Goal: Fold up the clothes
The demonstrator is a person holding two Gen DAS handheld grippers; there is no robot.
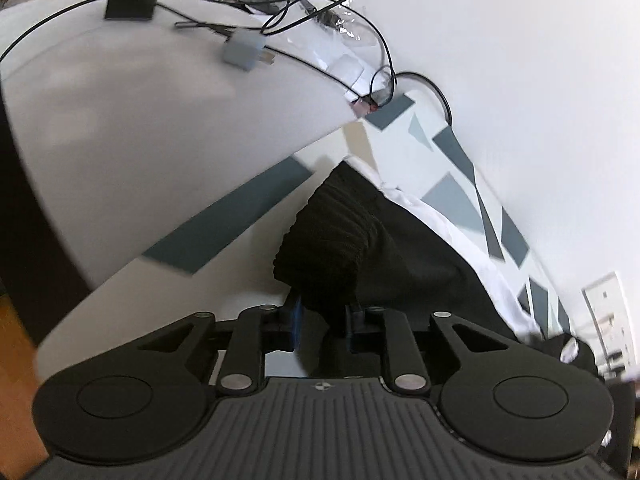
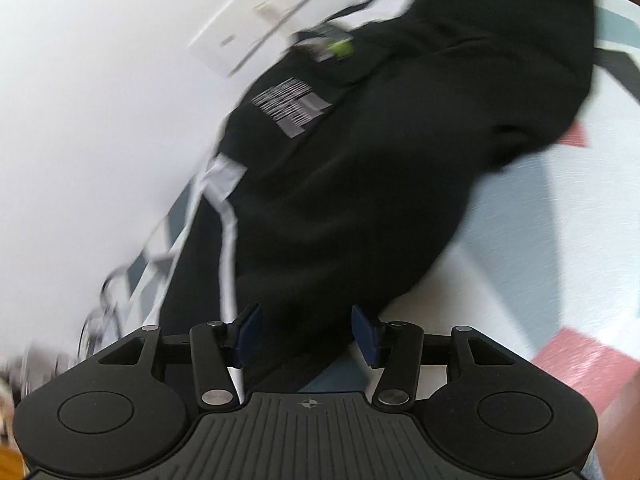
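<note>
black ribbed cuff (image 1: 324, 236) of the black garment (image 1: 420, 264) sits pinched in the left claw (image 1: 322, 320), at 6 o'clock in the left wrist view, over a patterned sheet (image 1: 452, 196). white bench (image 1: 160, 120) at 10 o'clock carries cables (image 1: 280, 20) and a grey plug (image 1: 244, 50). right wrist view: right claw (image 2: 306, 334) fingers apart, garment fabric lying between the blue pads (image 2: 366, 334), no squeeze visible; printed patch (image 2: 292, 106) at 11 o'clock, blurred.

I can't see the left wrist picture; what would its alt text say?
The left gripper pinches the ribbed cuff of a black garment, which lies on a bed sheet printed with grey shapes. Beyond, black cables and a grey plug sit on a pale surface.
</note>
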